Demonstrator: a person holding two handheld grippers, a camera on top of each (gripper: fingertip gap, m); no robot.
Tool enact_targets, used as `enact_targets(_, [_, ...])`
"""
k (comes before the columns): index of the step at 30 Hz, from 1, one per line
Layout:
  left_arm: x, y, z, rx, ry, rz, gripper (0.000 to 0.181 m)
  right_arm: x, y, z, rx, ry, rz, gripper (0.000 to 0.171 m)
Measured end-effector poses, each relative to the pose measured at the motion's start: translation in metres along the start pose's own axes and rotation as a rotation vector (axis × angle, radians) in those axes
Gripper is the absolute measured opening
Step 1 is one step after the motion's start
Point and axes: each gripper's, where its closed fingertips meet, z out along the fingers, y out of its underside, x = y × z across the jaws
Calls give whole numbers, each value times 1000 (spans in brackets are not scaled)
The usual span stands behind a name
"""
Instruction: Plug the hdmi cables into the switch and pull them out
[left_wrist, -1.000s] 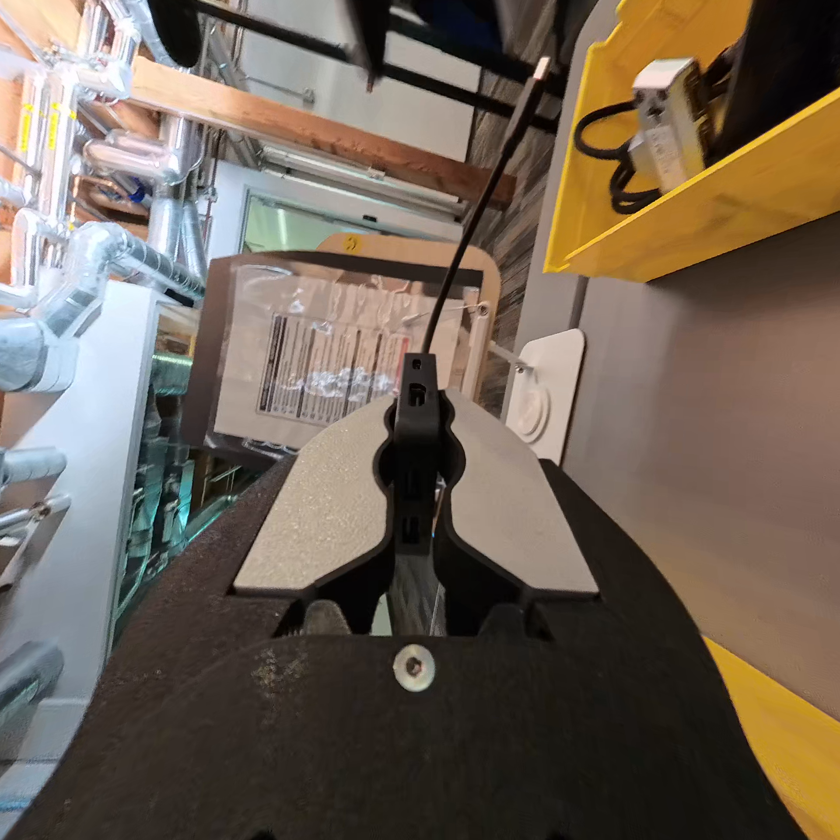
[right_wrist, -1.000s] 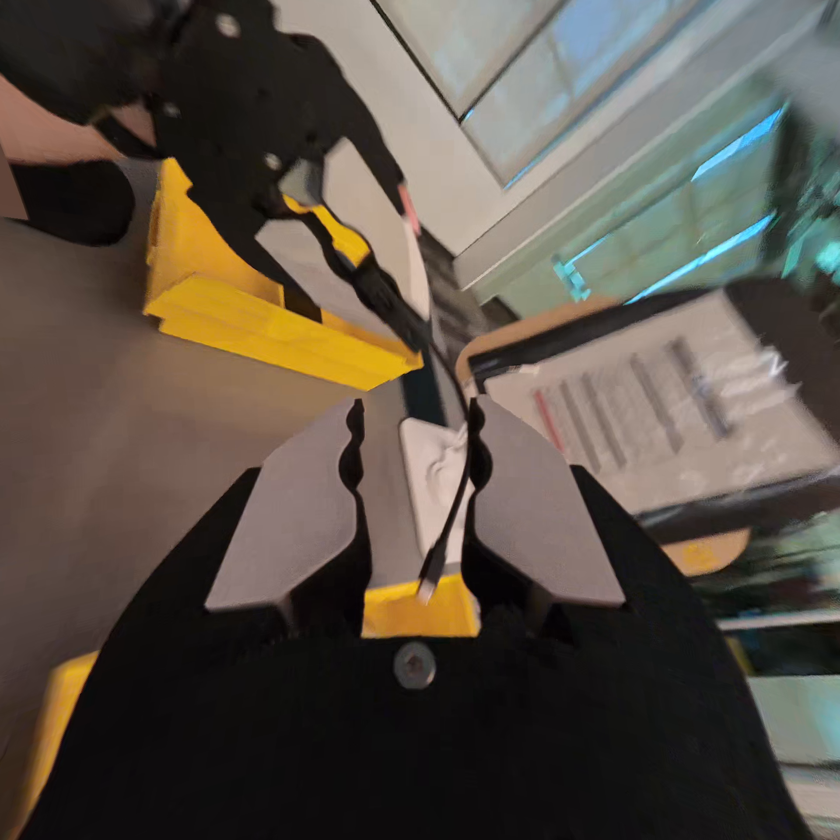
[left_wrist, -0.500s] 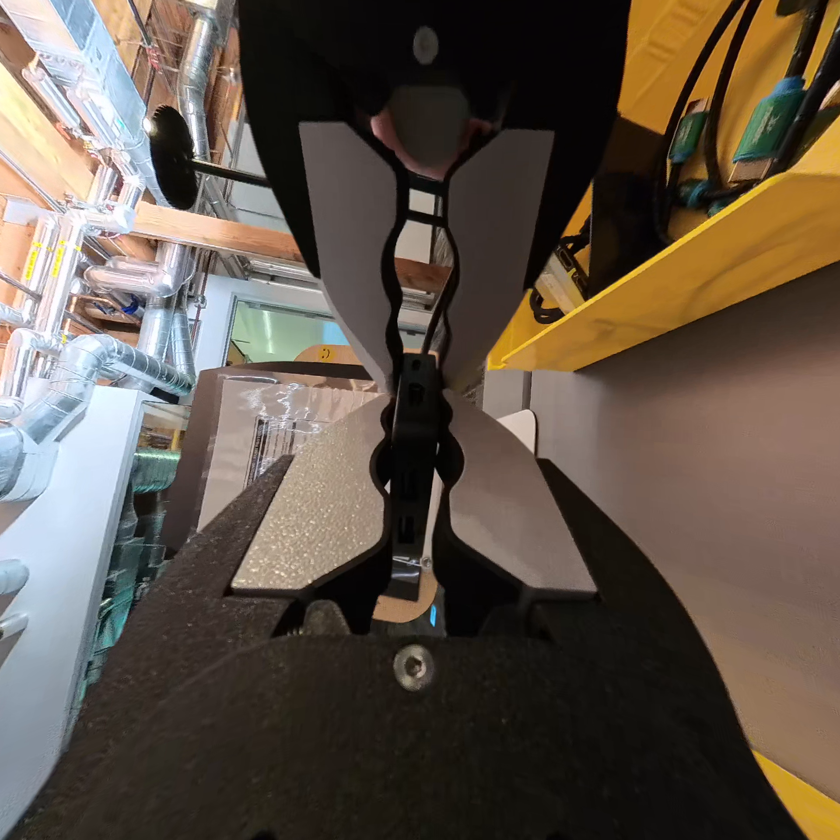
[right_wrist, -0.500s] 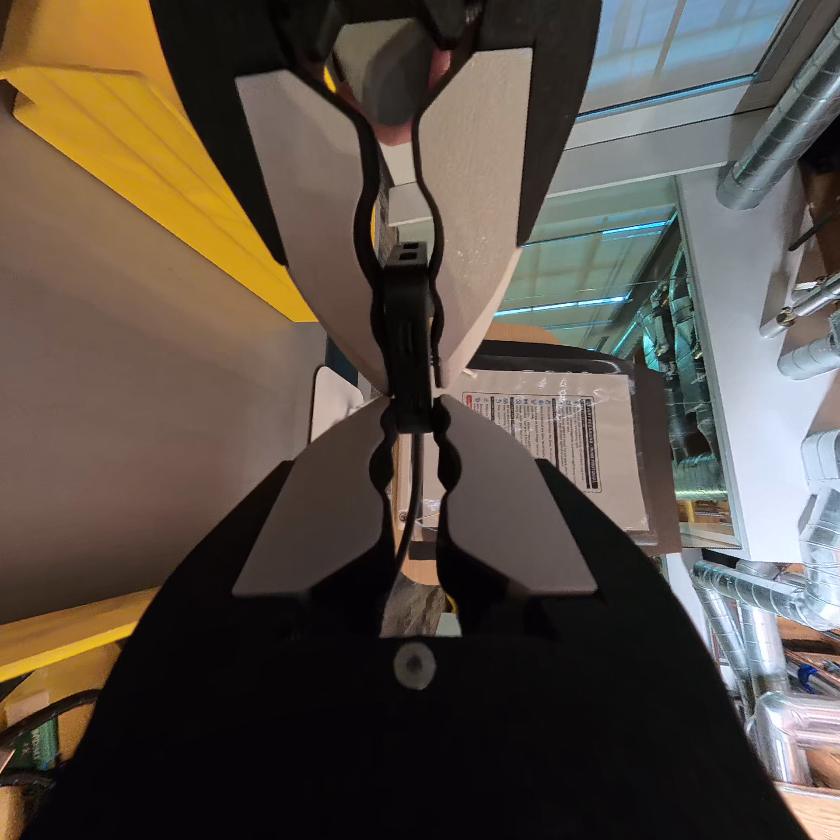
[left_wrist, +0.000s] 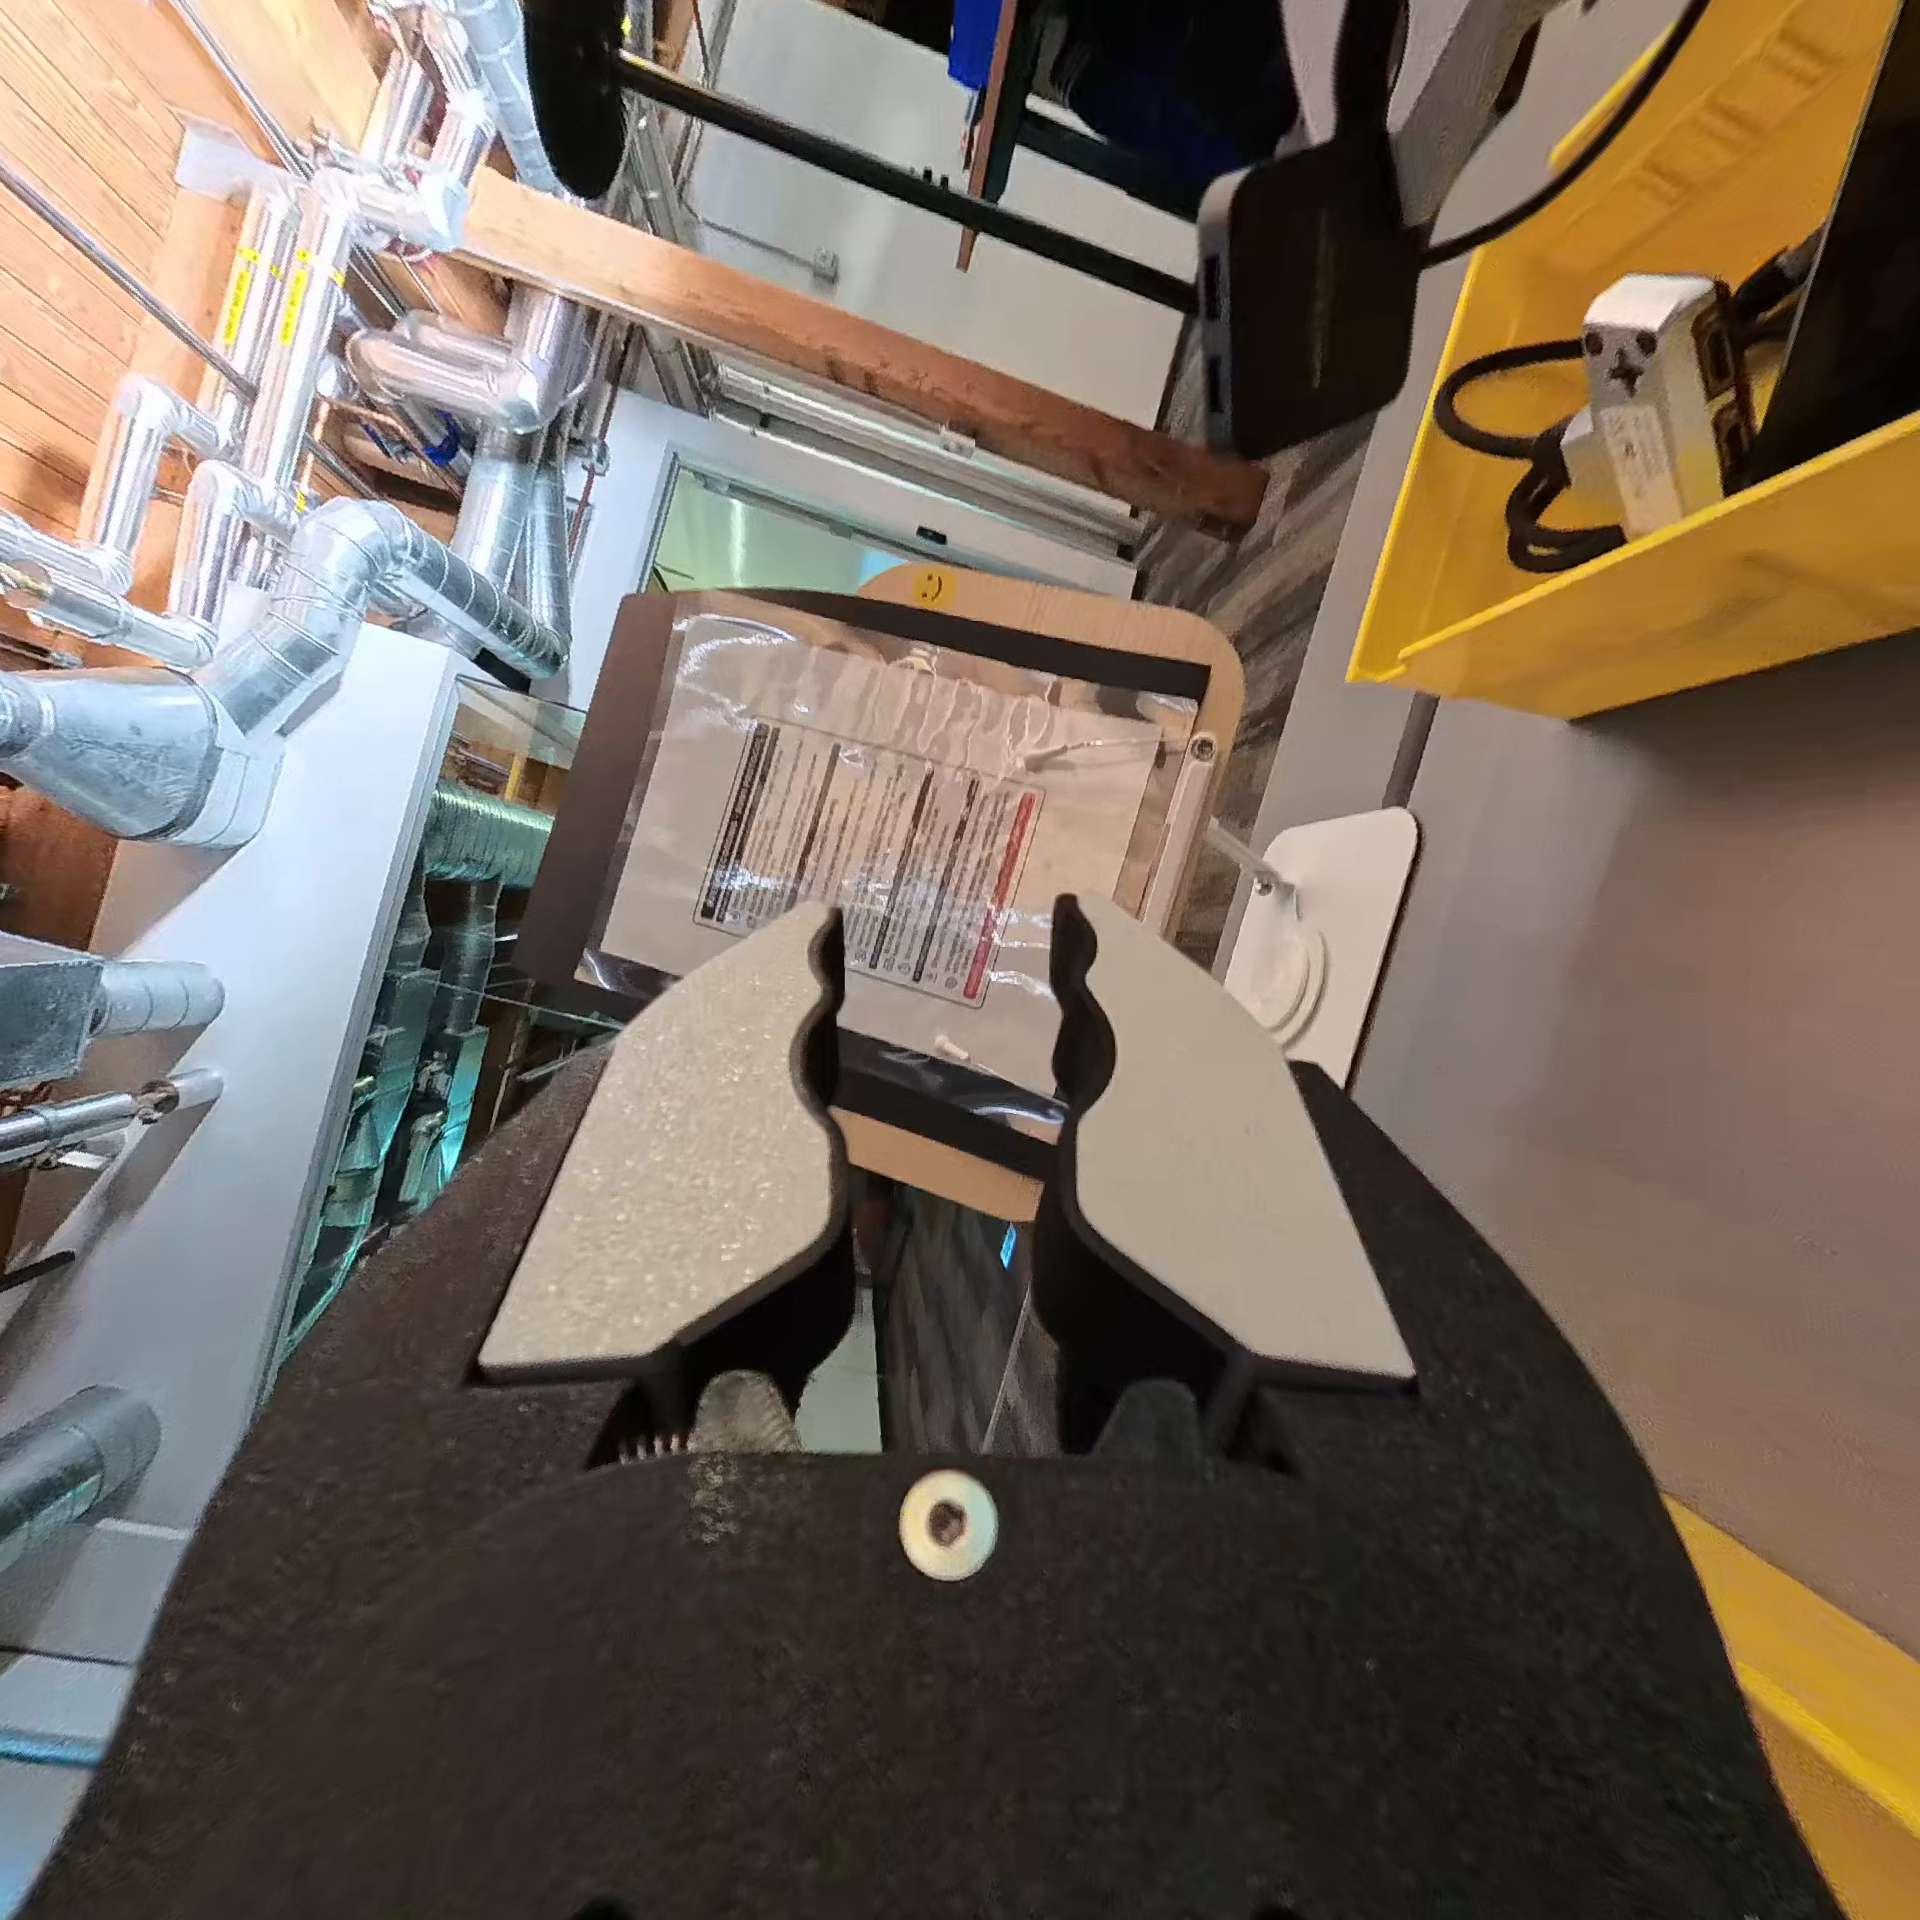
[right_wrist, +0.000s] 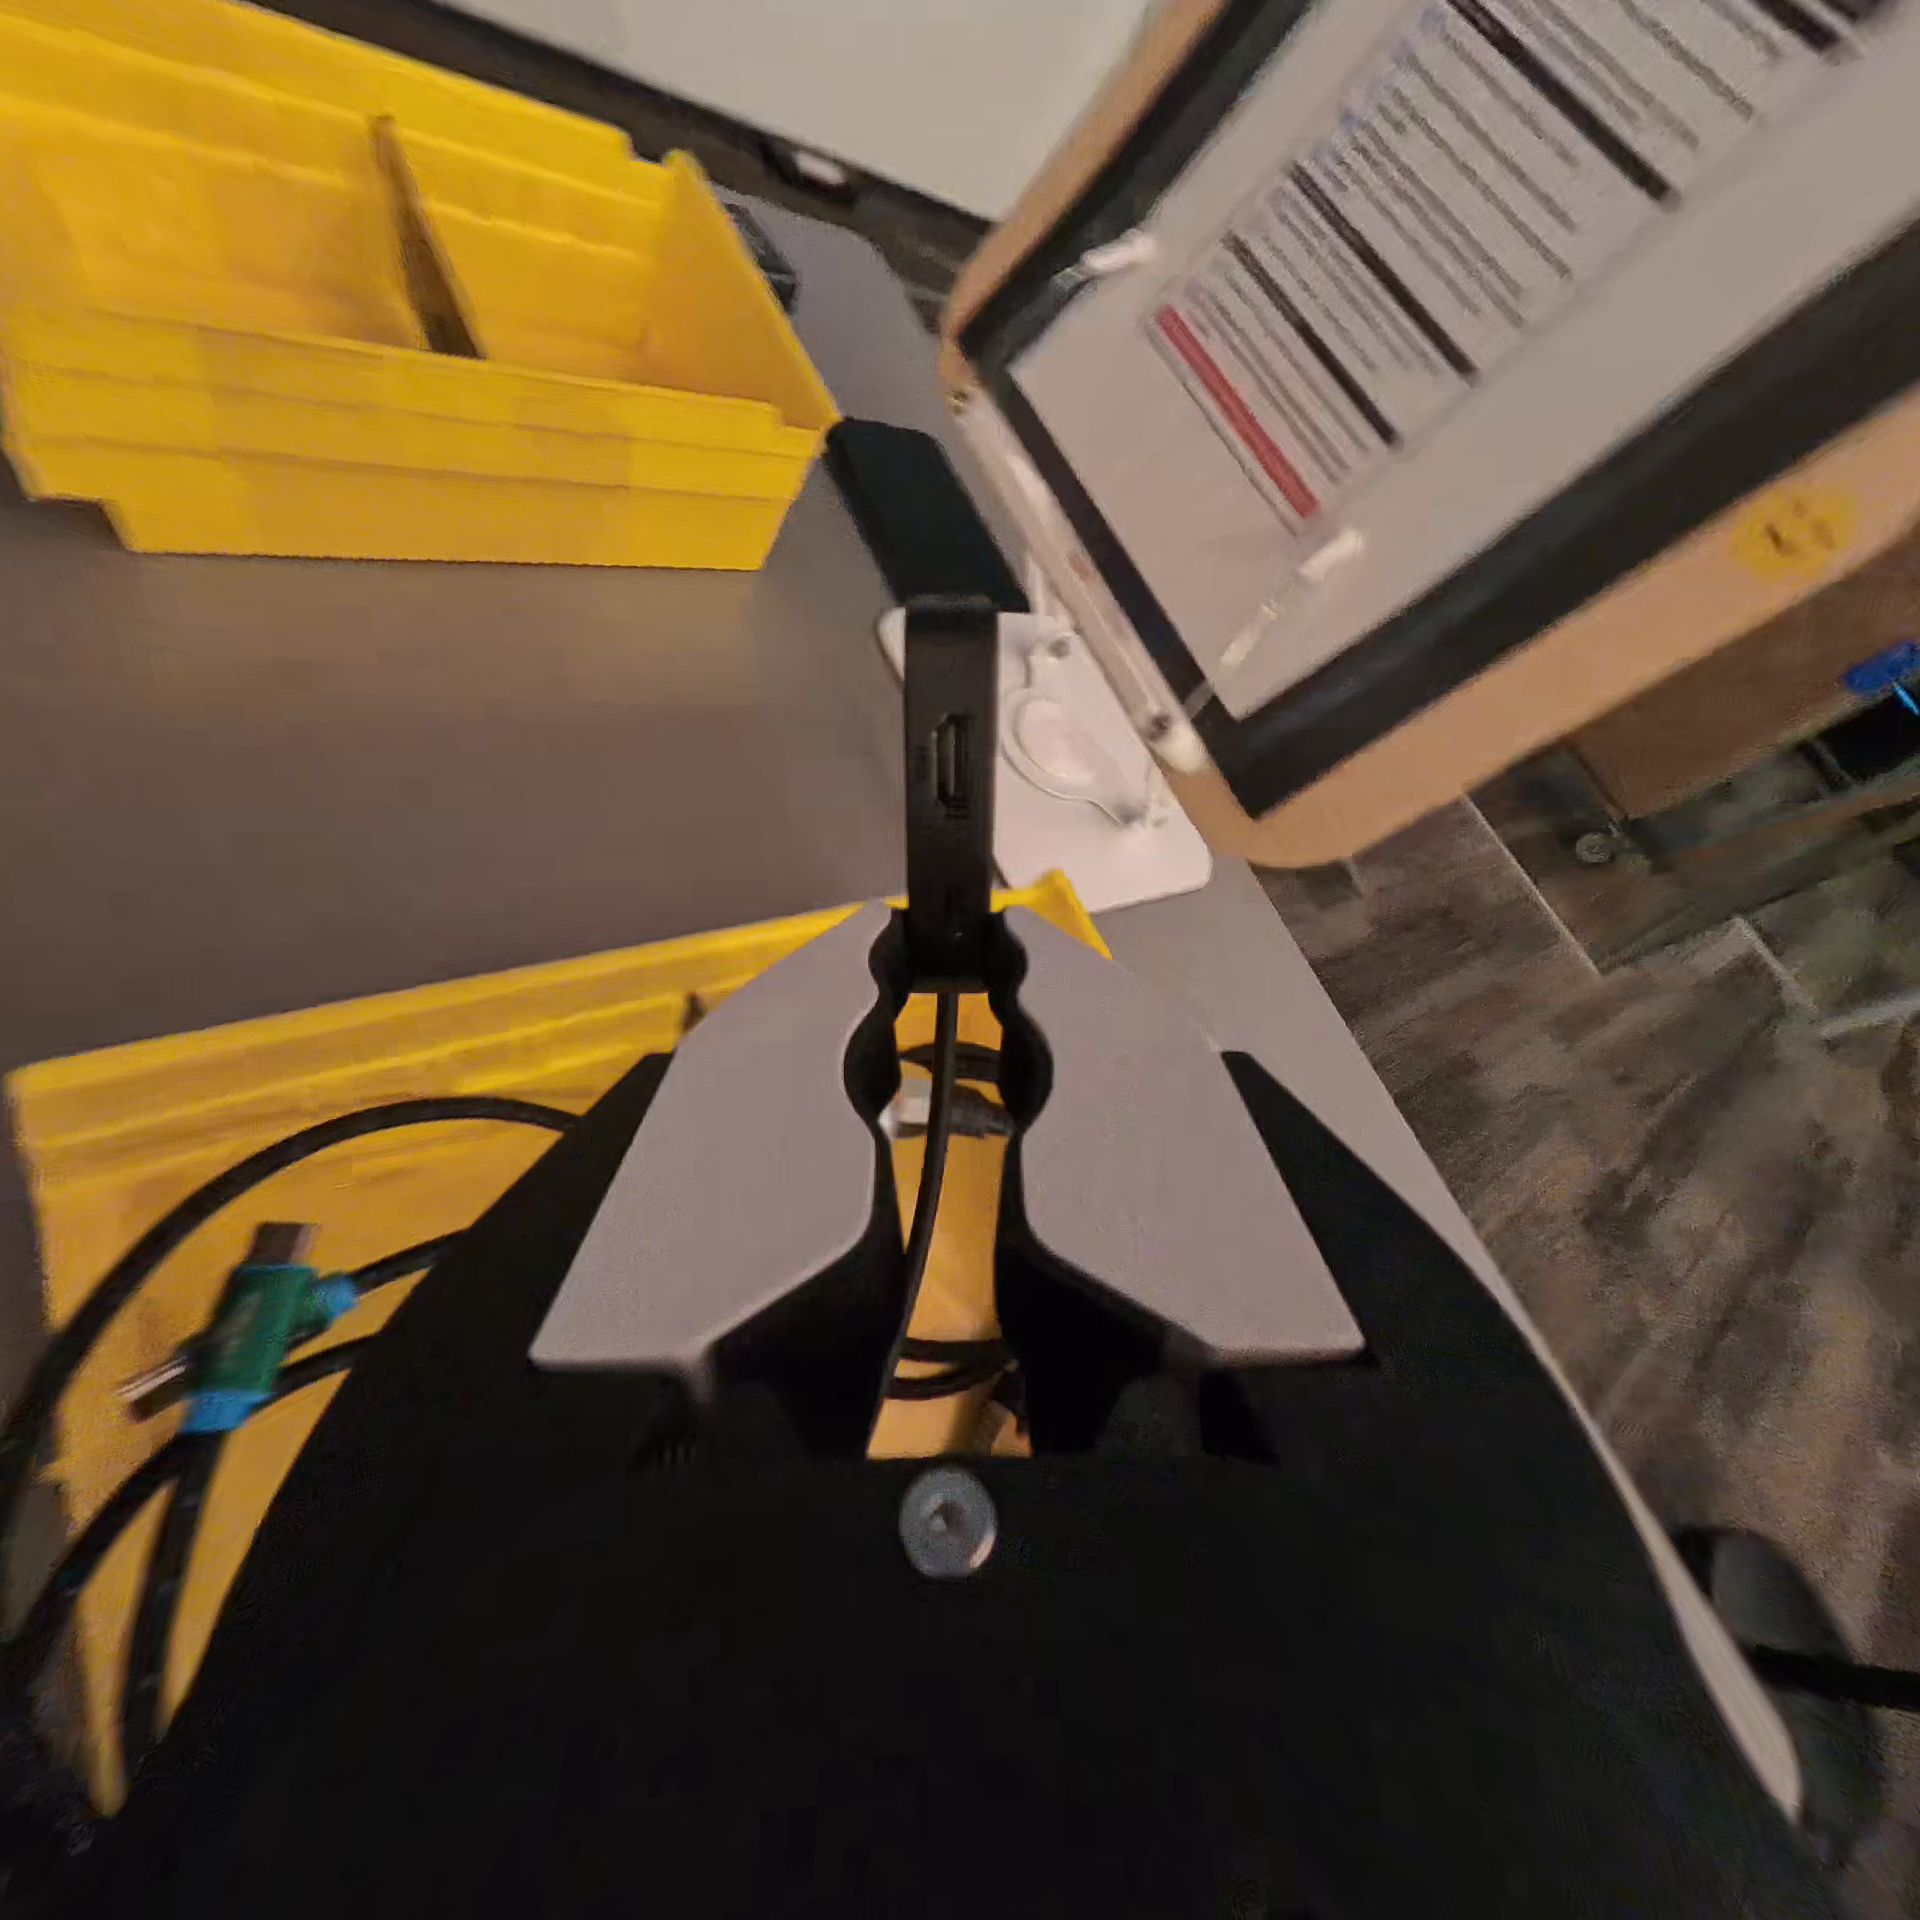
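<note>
A grey table (right_wrist: 416, 748) carries two yellow bins, a far bin (right_wrist: 416, 436) and a near bin (right_wrist: 312, 1049), with a framed sheet (right_wrist: 1455, 343) standing at its edge and silver ducts (left_wrist: 312, 582) overhead. Over the near bin, the right gripper (right_wrist: 948, 935) clamps the black switch (right_wrist: 948, 758), its thin lead hanging between the fingers. HDMI cables (right_wrist: 249, 1320) lie in that bin. The left gripper (left_wrist: 940, 925) gapes empty, aimed at the sheet.

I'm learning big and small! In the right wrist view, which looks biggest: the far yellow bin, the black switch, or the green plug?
1. Yellow bin
2. Black switch, though it is nearer the camera
3. Green plug
</note>
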Motion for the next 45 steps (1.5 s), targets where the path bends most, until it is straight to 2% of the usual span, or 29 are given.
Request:
enact_targets(2, [4,4,2,-19,20,6,37,22,20,2,-29,47,93,14])
enact_targets(5, [9,7,6,-41,33,34,37,36,54,9,-141,94,88,14])
enact_targets(8, [14,11,10,-60,46,53,36,26,69,28,-169,32,-14,15])
enact_targets(12, [17,18,14,-85,58,66,34,17,94,44,-306,9,-151,15])
enact_targets(16, [18,20,13,-94,65,67,34,28,93,46,-311,108,-204,25])
enact_targets(19, [16,25,12,-114,68,70,34,35,80,32,-296,156,-155,38])
enact_targets(24, [10,50,10,-201,88,52,33,46,45,-13,-238,256,-76,36])
enact_targets(26, [7,70,8,-281,98,47,33,54,52,-36,-322,319,13,38])
enact_targets(28, [6,99,3,-399,134,19,33,55,76,-58,-477,352,137,42])
enact_targets(31, [6,156,-17,-614,217,-128,34,35,118,-82,-686,281,355,46])
enact_targets(37, [6,258,-70,-978,253,-474,45,2,155,-81,-806,110,684,48])
enact_targets(42, [25,298,-92,-1085,302,-744,53,-15,193,-75,-989,35,788,47])
enact_targets(45, [53,304,-101,-1149,420,-969,55,-31,208,-76,-1078,-31,877,41])
